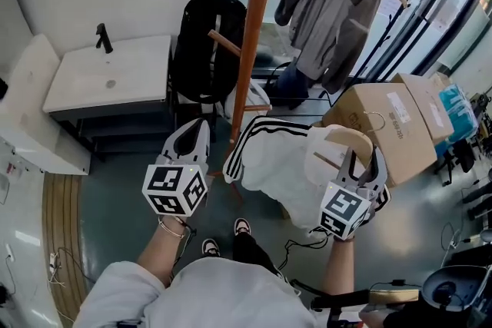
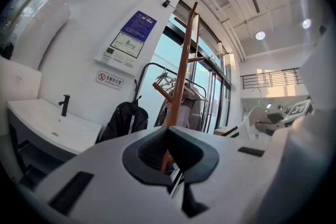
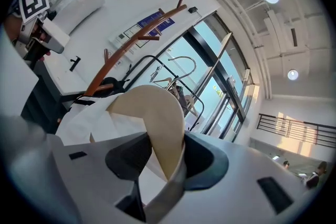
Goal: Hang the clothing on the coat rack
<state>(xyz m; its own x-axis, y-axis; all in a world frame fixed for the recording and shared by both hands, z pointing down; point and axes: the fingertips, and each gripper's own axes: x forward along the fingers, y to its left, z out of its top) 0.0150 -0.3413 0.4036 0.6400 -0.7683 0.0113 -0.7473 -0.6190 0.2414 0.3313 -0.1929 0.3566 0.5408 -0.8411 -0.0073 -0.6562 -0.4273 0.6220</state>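
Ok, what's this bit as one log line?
right gripper: shut on hanger | white jacket: on hanger, unhung | left gripper: shut, empty | coat rack: ahead

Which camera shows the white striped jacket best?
The head view: the jacket shows nearly whole, draped from the hanger in the right gripper. The right gripper view catches only white cloth behind the hanger; the left gripper view, a sliver at its right edge.

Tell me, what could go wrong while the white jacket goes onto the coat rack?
Only the right claw holds the wooden hanger, so it may twist and the white jacket could slide off. The black backpack already hangs on the coat rack; the jacket might snag there.
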